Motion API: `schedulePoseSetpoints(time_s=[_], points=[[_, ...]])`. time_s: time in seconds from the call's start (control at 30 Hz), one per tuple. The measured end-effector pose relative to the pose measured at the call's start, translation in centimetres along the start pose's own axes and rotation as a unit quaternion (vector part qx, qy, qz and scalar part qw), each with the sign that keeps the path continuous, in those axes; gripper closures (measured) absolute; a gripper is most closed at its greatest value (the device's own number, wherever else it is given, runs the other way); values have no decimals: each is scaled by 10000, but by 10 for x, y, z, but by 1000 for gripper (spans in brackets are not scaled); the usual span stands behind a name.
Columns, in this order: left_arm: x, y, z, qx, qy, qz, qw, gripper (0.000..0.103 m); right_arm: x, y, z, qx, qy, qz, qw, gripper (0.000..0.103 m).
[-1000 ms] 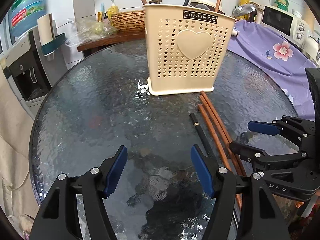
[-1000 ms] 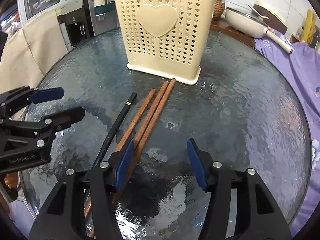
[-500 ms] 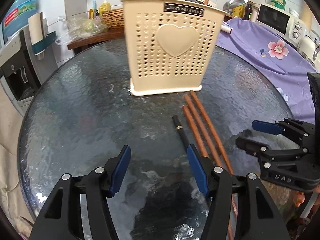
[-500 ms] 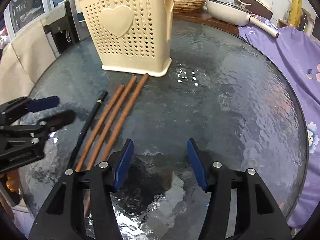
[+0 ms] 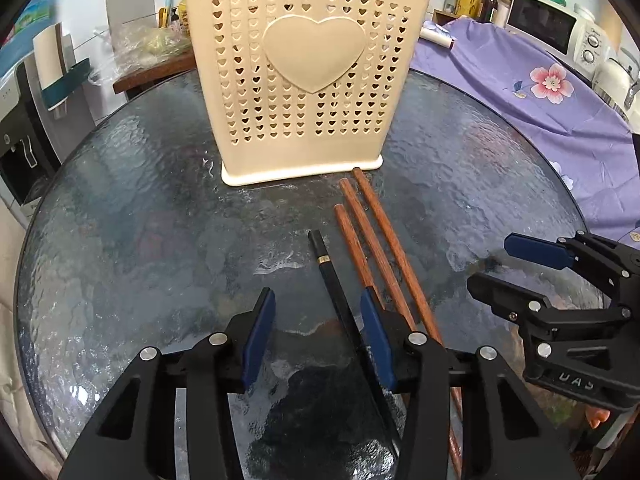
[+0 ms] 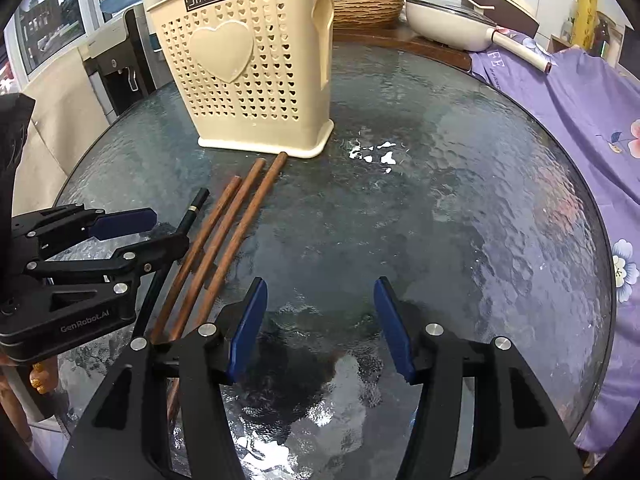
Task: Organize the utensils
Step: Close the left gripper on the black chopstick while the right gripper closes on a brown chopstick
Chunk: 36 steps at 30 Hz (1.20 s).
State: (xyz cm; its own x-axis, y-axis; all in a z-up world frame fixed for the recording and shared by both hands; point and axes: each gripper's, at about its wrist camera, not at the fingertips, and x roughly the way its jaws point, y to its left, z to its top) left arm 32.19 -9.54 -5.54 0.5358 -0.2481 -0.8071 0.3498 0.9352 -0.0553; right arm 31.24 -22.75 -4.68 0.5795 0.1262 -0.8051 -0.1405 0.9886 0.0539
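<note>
Left tongs spread, now moved in to straddle black gold-banded chopstick on tabletop; three brown wooden chopsticks just right. Right tongs spread, empty. Pickup looks imminent.

"JIANHAO" labels the utensil holder; "GenRobot.AI" marks the left tongs.
</note>
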Motion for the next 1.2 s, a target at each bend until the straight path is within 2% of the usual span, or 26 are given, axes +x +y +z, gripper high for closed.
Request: schedulePoseSetpoints(time_s=[0.17, 0.33, 0.53, 0.87, 1.07, 1.2], points=[[6, -16, 6, 413, -8, 452, 9981, 75, 2, 6, 3, -29, -36, 5, 10000, 47], [6, -14, 7, 465, 41, 491, 9977, 79, 7, 10, 8, -46, -8, -15, 10000, 47], [3, 3, 6, 369, 78, 468, 9982, 85, 16, 20, 19, -42, 57, 151, 9999, 47], [-1, 28, 3, 245, 92, 519, 9983, 85, 36, 35, 33, -95, 125, -63, 9999, 47], [-1, 26, 3, 246, 75, 517, 9983, 86, 40, 36, 38, -150, 185, -183, 9995, 54], [0, 22, 4, 220, 110, 349, 9991, 88, 44, 35, 44, -73, 216, -203, 9995, 58]])
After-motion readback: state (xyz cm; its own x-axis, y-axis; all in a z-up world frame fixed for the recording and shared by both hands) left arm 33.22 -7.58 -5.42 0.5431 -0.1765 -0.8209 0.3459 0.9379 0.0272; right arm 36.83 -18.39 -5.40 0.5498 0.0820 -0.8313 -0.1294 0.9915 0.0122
